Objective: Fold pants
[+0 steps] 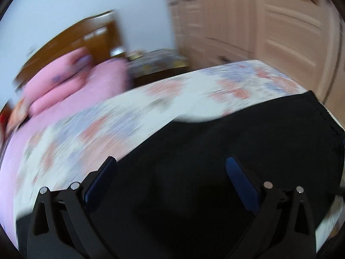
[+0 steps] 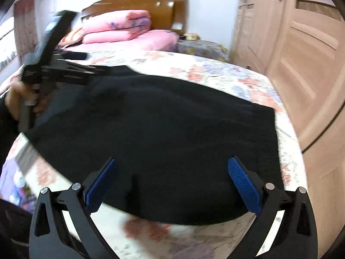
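The black pants (image 2: 155, 129) lie spread flat on the floral bedsheet (image 2: 226, 73). My right gripper (image 2: 171, 168) hovers open over their near edge, blue pads (image 2: 243, 183) wide apart and holding nothing. In the right wrist view my left gripper (image 2: 101, 70) is at the far left over the pants' far corner, held by a hand (image 2: 15, 99); motion blur hides its jaws there. The blurred left wrist view shows the left gripper (image 1: 170, 168) open above the black pants (image 1: 215, 151), with nothing between its fingers (image 1: 239, 179).
Folded pink quilts (image 2: 120, 26) are stacked at the wooden headboard (image 2: 155, 4). A cluttered bedside table (image 2: 200, 45) stands beyond the bed. Light wooden wardrobe doors (image 2: 301, 54) run along the right. The bed's edge (image 2: 289, 112) curves close to them.
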`<action>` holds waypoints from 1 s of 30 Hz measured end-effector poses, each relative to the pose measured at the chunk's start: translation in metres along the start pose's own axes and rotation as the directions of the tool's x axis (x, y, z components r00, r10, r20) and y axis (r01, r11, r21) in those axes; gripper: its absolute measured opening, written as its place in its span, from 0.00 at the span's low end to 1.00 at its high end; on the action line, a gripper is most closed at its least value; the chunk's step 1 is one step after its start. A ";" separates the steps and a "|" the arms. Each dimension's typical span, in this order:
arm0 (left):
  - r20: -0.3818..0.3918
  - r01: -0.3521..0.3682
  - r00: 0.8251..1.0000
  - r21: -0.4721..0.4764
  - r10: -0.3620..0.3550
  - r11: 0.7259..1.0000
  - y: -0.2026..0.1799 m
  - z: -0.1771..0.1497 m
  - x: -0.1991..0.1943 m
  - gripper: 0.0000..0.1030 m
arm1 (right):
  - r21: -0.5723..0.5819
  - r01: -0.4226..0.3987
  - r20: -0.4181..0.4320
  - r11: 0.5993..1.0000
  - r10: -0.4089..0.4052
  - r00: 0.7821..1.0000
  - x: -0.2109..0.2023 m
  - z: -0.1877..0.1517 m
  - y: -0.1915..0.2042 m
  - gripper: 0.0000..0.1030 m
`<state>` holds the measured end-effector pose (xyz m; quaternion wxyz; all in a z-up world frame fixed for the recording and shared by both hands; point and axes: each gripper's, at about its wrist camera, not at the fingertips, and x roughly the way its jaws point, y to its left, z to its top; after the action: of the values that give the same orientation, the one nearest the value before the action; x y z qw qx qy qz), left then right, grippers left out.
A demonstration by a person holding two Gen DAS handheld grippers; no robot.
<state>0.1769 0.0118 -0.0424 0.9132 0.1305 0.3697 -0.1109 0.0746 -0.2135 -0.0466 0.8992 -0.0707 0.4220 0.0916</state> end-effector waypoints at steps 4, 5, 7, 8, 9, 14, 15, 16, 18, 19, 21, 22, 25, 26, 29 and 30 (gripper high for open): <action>-0.062 -0.096 0.994 -0.179 0.086 0.979 0.059 -0.068 -0.030 0.98 | -0.031 -0.131 -0.014 0.991 0.130 0.991 0.020 0.017 0.041 0.96; -0.082 -0.120 0.991 -0.199 0.106 0.973 0.068 -0.082 -0.032 0.98 | -0.054 -0.159 -0.022 0.986 0.158 0.987 0.026 0.026 0.056 0.96; -0.115 -0.147 0.986 -0.238 0.122 0.960 0.084 -0.108 -0.035 0.98 | -0.144 -0.182 -0.014 0.973 0.182 0.983 0.038 0.049 0.095 0.96; -0.129 -0.153 0.984 -0.257 0.123 0.954 0.090 -0.116 -0.035 0.98 | -0.187 -0.194 -0.009 0.963 0.196 0.981 0.043 0.060 0.112 0.96; -0.138 -0.157 0.983 -0.269 0.123 0.950 0.094 -0.125 -0.034 0.98 | -0.236 -0.212 -0.016 0.948 0.214 0.977 0.053 0.072 0.132 0.96; -0.127 -0.107 0.989 -0.291 0.072 0.951 0.108 -0.144 -0.030 0.99 | -0.271 -0.202 -0.128 0.941 0.173 0.977 0.102 0.086 0.175 0.96; -0.127 -0.103 0.990 -0.286 0.069 0.953 0.109 -0.144 -0.032 0.99 | -0.283 -0.178 -0.159 0.942 0.137 0.978 0.113 0.082 0.178 0.96; -0.124 -0.106 0.990 -0.293 0.073 0.950 0.112 -0.146 -0.036 0.99 | -0.273 -0.180 -0.163 0.945 0.139 0.977 0.118 0.080 0.176 0.96; -0.079 -0.089 0.995 -0.384 0.063 0.919 0.134 -0.150 -0.054 0.97 | -0.204 -0.203 -0.183 0.958 0.167 0.969 0.121 0.081 0.166 0.96; -0.041 -0.052 0.998 -0.443 0.037 0.895 0.147 -0.154 -0.067 0.97 | -0.195 -0.187 -0.182 0.963 0.152 0.972 0.120 0.084 0.164 0.96; 0.065 0.024 0.998 -0.585 0.017 0.811 0.191 -0.173 -0.102 0.97 | -0.238 -0.125 -0.123 0.963 0.098 0.988 0.108 0.092 0.168 0.96; 0.097 0.029 0.994 -0.646 0.044 0.763 0.213 -0.187 -0.119 0.97 | -0.262 -0.148 -0.092 0.954 0.128 0.988 0.099 0.097 0.178 0.96; 0.058 -0.063 0.980 -0.815 0.189 0.576 0.284 -0.240 -0.161 0.97 | -0.351 -0.255 -0.025 0.901 0.263 0.964 0.079 0.121 0.233 0.96; 0.031 -0.092 0.974 -0.851 0.225 0.517 0.300 -0.256 -0.172 0.97 | -0.409 -0.282 -0.022 0.868 0.299 0.954 0.076 0.126 0.260 0.96; -0.044 -0.143 0.960 -0.926 0.275 0.350 0.329 -0.303 -0.204 0.97 | -0.648 -0.339 -0.050 0.682 0.406 0.913 0.073 0.128 0.370 0.95; -0.057 -0.148 0.960 -0.935 0.274 0.324 0.332 -0.314 -0.213 0.97 | -0.690 -0.360 -0.077 0.628 0.430 0.899 0.075 0.126 0.398 0.90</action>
<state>-0.0766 0.4472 -0.0586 0.8503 -0.3698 0.2950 0.2308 0.1258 0.2075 -0.0445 0.7841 -0.3006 0.3188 0.4396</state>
